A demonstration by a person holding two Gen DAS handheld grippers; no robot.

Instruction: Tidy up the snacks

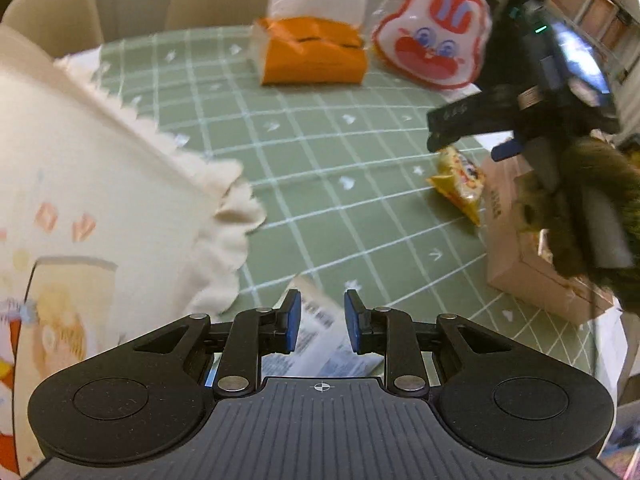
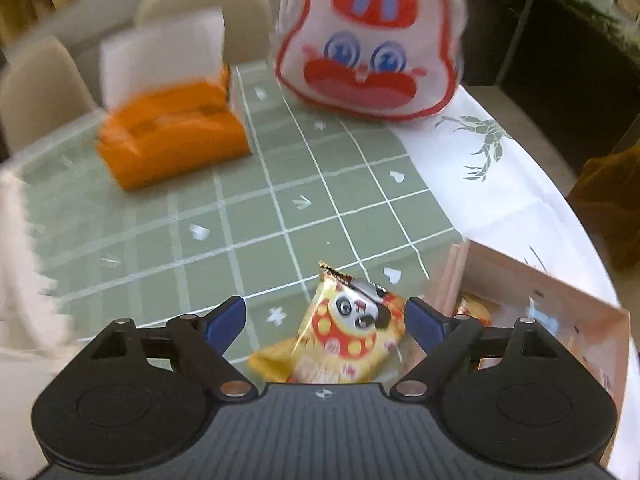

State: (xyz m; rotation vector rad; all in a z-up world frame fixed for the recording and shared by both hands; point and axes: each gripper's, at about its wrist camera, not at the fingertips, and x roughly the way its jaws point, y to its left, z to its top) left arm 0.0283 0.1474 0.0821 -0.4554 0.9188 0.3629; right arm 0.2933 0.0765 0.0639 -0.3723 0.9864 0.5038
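Observation:
A yellow panda snack packet (image 2: pixel 344 332) lies on the green checked tablecloth (image 2: pixel 240 216) between the spread jaws of my right gripper (image 2: pixel 325 318), which is open just above it. It also shows in the left wrist view (image 1: pixel 460 184), beside the pink box (image 1: pixel 520 256). The pink box (image 2: pixel 536 292) stands open at the right with another snack (image 2: pixel 474 308) inside. My left gripper (image 1: pixel 320 320) is open over a white printed packet (image 1: pixel 320 340). The right gripper (image 1: pixel 520 120) shows in the left wrist view.
A cream fabric bag (image 1: pixel 100 208) with a frilled edge lies at the left. An orange tissue box (image 1: pixel 312 52) and a red-and-white rabbit-face bag (image 1: pixel 432 32) stand at the back. Beige chairs (image 2: pixel 36 84) stand behind the table.

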